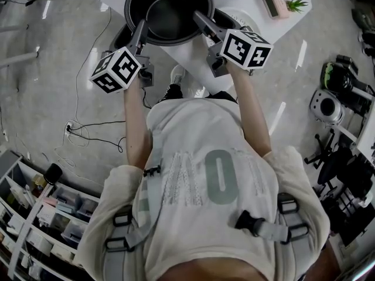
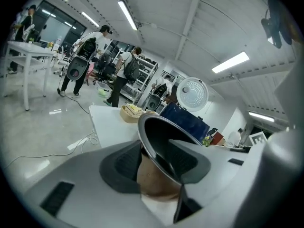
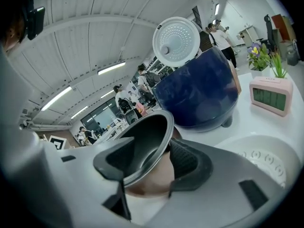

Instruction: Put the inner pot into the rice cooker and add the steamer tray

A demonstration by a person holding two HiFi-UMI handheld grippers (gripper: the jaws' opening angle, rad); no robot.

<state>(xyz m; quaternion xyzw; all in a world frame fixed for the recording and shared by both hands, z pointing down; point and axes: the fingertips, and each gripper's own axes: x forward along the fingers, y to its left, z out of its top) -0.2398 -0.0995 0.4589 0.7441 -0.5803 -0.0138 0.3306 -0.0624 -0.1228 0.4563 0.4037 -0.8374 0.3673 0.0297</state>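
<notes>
The dark inner pot (image 1: 170, 16) is over the white table (image 1: 187, 54), with a gripper on each side of its rim. My left gripper (image 1: 140, 25) is shut on the left rim: in the left gripper view the pot wall (image 2: 159, 137) runs between the jaws, with the pads against it. My right gripper (image 1: 199, 19) is shut on the right rim (image 3: 147, 137) in the same way. The dark blue rice cooker (image 3: 199, 94) stands behind with its round lid (image 3: 176, 41) raised. A white perforated steamer tray (image 3: 266, 158) lies at the lower right.
A pink clock (image 3: 270, 95) and a small plant (image 3: 266, 56) stand on the table's right end, and a basket (image 2: 130, 112) on its left. Cables (image 1: 88, 127) trail on the floor. Shelves (image 1: 35, 215) and gear (image 1: 340, 98) flank me. People (image 2: 123, 72) stand far off.
</notes>
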